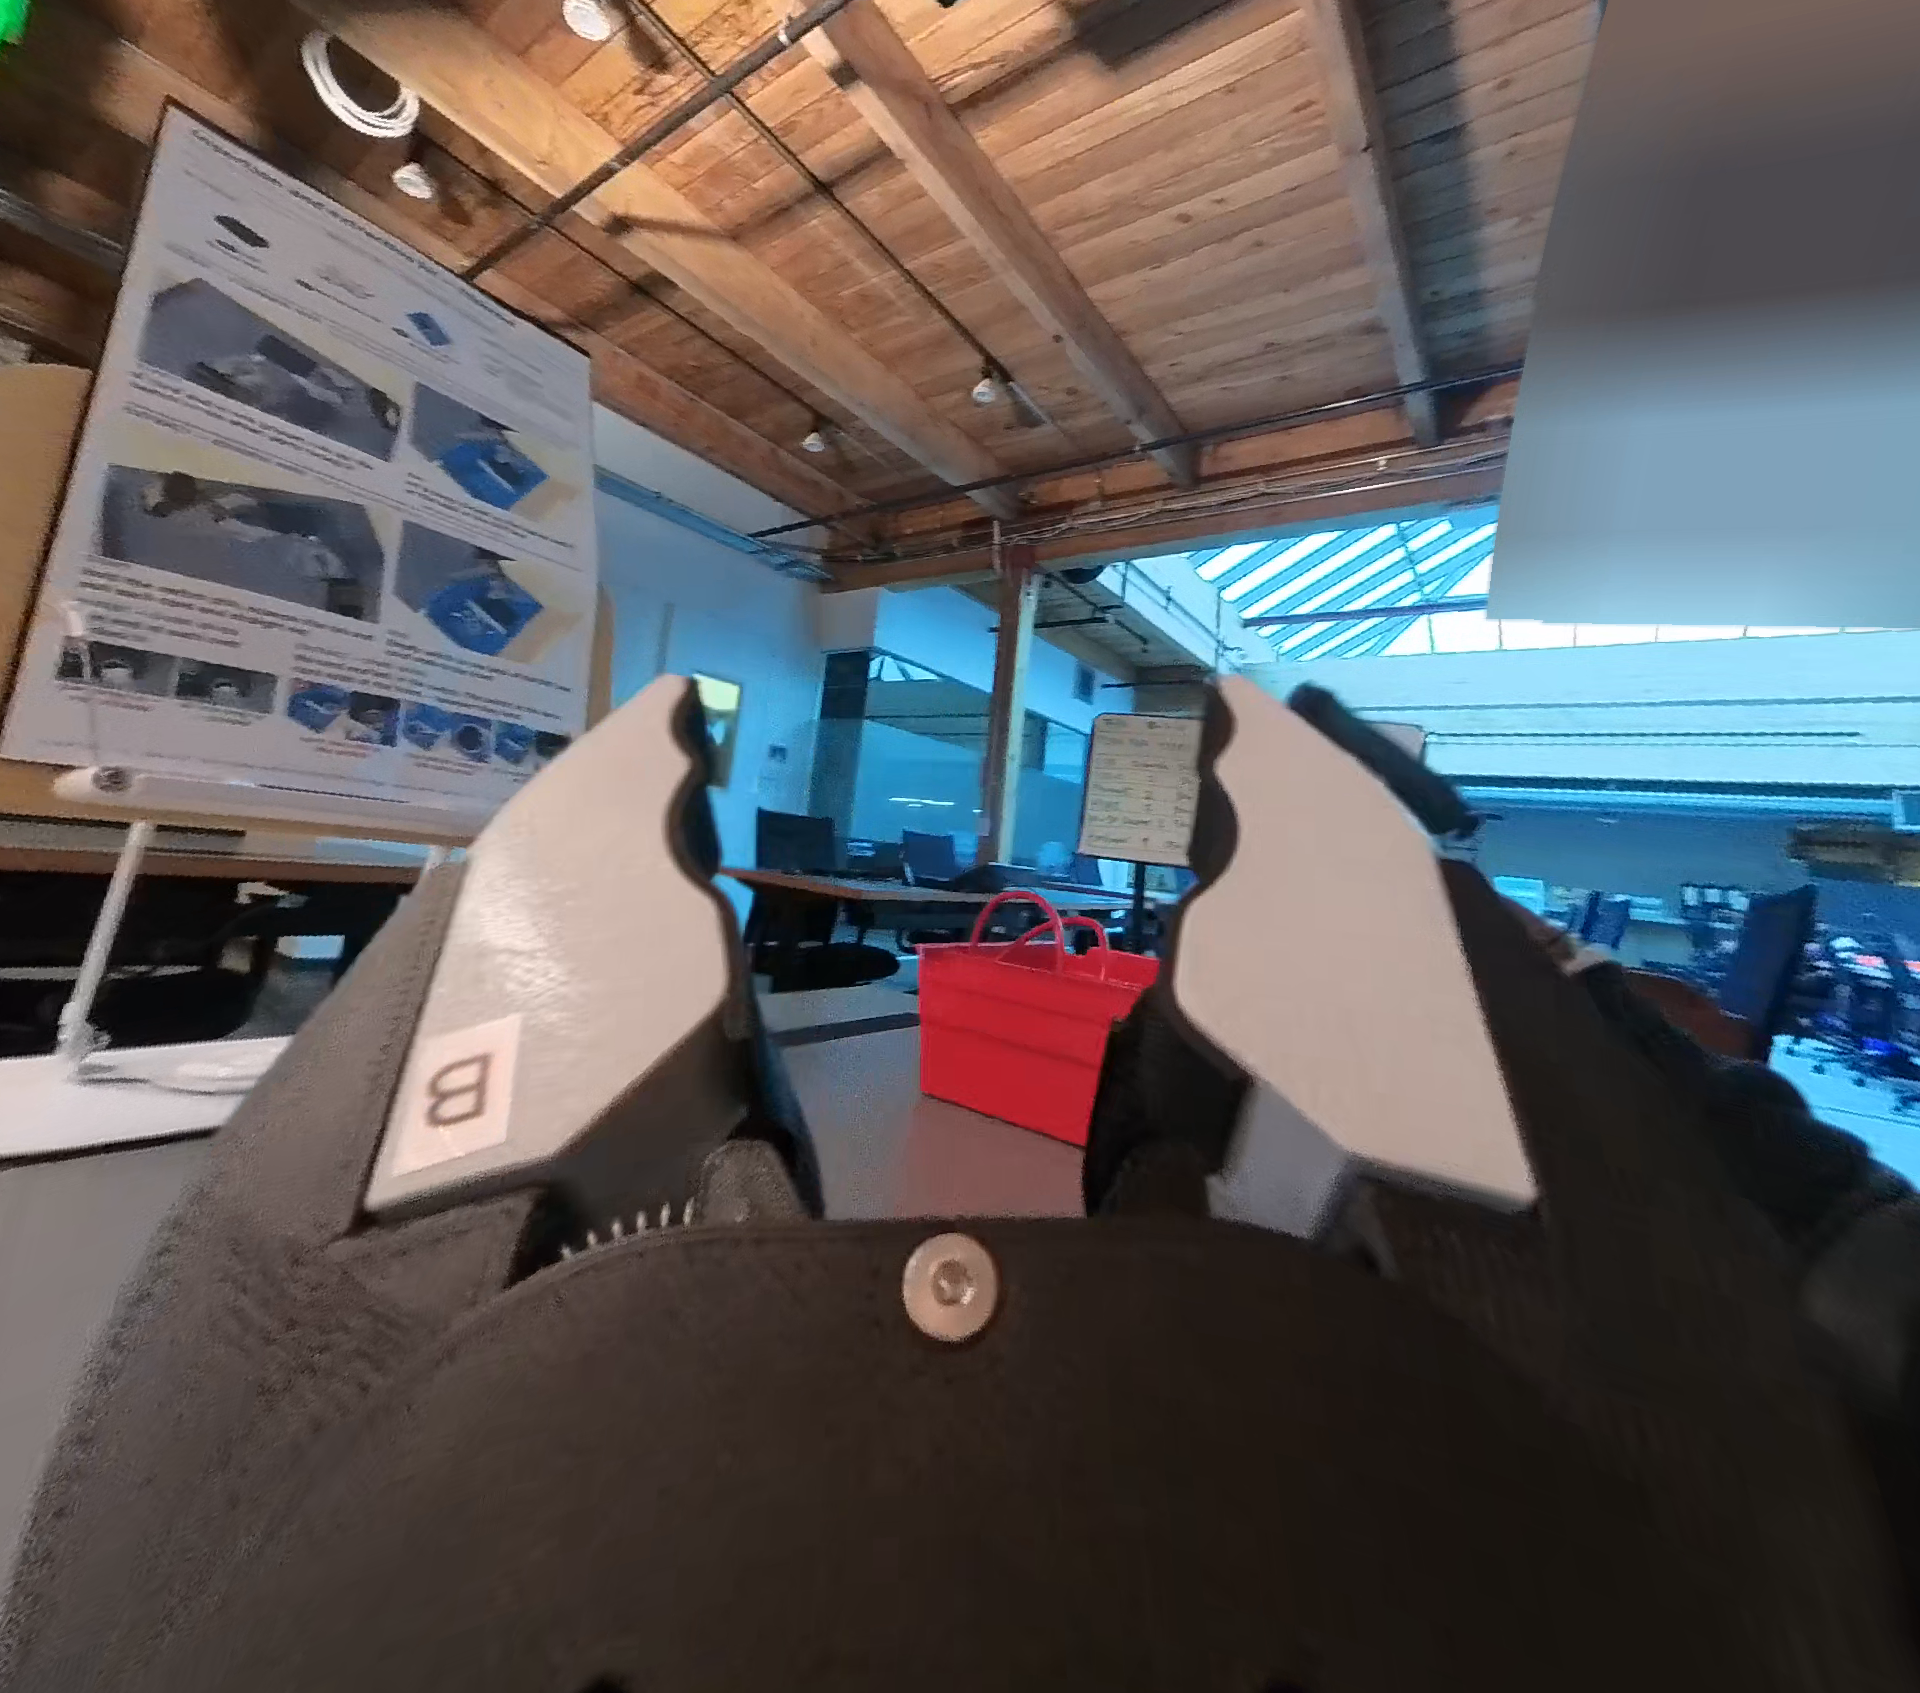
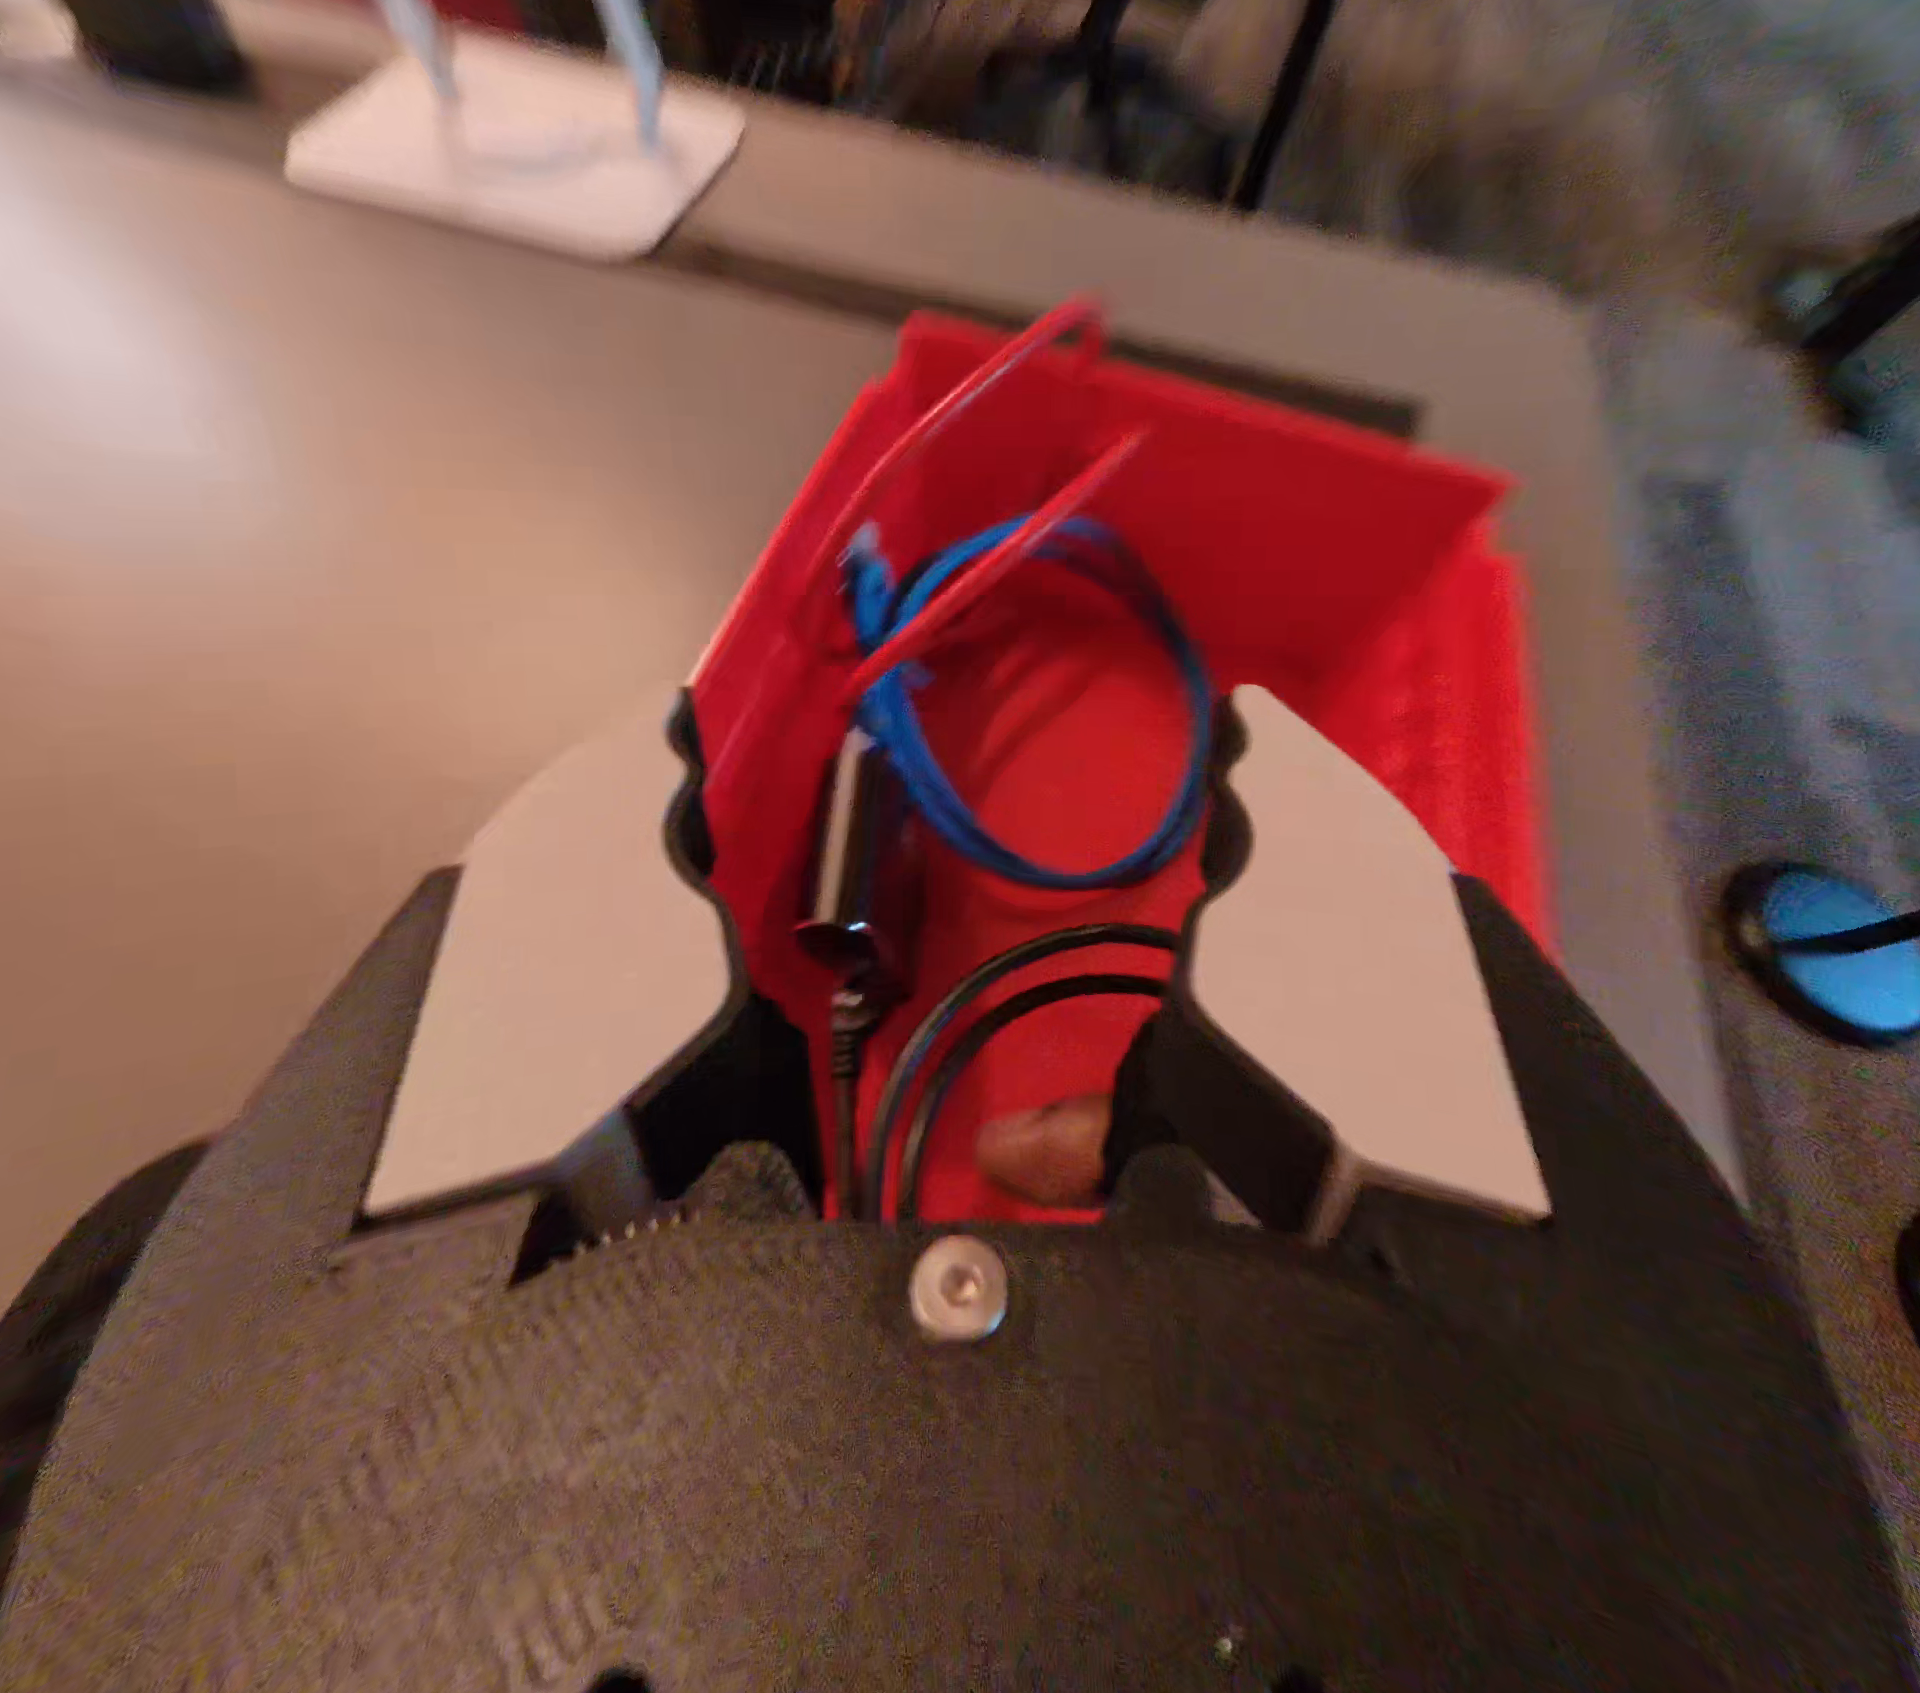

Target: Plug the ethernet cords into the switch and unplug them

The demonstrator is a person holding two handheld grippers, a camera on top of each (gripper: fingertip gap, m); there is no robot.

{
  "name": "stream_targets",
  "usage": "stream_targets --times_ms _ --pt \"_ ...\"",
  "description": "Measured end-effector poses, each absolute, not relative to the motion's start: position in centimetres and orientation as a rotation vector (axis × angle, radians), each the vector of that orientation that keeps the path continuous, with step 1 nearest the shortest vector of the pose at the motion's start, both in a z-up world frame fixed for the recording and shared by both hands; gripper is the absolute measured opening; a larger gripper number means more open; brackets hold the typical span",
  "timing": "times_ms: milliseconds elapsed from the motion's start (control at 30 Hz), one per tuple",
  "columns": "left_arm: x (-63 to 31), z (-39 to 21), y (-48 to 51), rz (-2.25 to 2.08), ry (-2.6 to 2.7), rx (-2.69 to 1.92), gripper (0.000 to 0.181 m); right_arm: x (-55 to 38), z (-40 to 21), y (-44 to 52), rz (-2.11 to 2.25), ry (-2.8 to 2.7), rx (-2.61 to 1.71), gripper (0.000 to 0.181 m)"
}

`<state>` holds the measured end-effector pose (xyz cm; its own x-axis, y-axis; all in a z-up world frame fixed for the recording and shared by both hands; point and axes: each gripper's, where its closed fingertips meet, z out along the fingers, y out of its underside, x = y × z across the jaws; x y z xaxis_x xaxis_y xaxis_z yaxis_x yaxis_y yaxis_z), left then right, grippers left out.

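Right wrist view: one red bag (image 2: 1247,521) holds one blue cord (image 2: 1039,812).

A bright red bag (image 2: 1226,542) holds a coiled blue cord (image 2: 1039,708) and black cable (image 2: 997,968) on a pale grey table (image 2: 312,500).

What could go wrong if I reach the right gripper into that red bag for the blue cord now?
The blue cord is looped through the red bag's thin handles, so pulling may lift the bag along. A black cable coils just below it; the open right gripper could catch that instead. The left gripper points away, open, not steadying the bag.
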<state>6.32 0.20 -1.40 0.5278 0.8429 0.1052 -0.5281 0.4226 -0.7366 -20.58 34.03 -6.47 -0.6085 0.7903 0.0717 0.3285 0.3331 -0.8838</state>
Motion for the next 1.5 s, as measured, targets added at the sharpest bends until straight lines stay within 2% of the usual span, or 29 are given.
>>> stream_targets --times_ms 133,233,300,400,500,667,733,1133,1500 --pt "6.4 -1.1 0.3 0.958 -0.506 -0.710 0.116 -20.6 -1.6 41.7 1.325 -1.685 -1.004 0.131" --pt "6.2 -1.2 0.8 0.997 -0.507 -0.737 0.122 -20.0 -2.1 46.9 1.383 -1.582 -1.097 0.129" --pt "5.9 -1.5 1.3 1.011 -0.505 -0.770 0.122 -19.1 -4.8 48.9 1.359 -1.686 -1.174 0.116" --pt "5.5 -1.9 1.5 0.990 -0.519 -0.781 0.120 -17.9 -8.6 50.7 1.288 -1.882 -1.235 0.072" --pt "5.5 -1.8 1.0 0.965 -0.532 -0.753 0.116 -17.2 -10.0 50.4 1.389 -1.965 -1.261 0.055" --pt "5.6 -1.6 0.0 0.907 -0.556 -0.687 0.115 -17.0 -14.3 49.8 1.213 -2.183 -1.383 0.015" --pt "5.6 -1.6 0.0 0.904 -0.556 -0.681 0.114 -17.7 -14.9 49.2 1.140 -2.210 -1.345 0.006" --pt "5.6 -1.7 0.0 0.906 -0.557 -0.689 0.112 -17.9 -15.3 37.9 0.945 -2.524 -0.872 0.014" --pt "6.8 -0.8 -0.3 0.911 -0.498 -0.631 0.110 -15.7 -15.3 25.4 0.782 -2.588 -0.641 0.020"
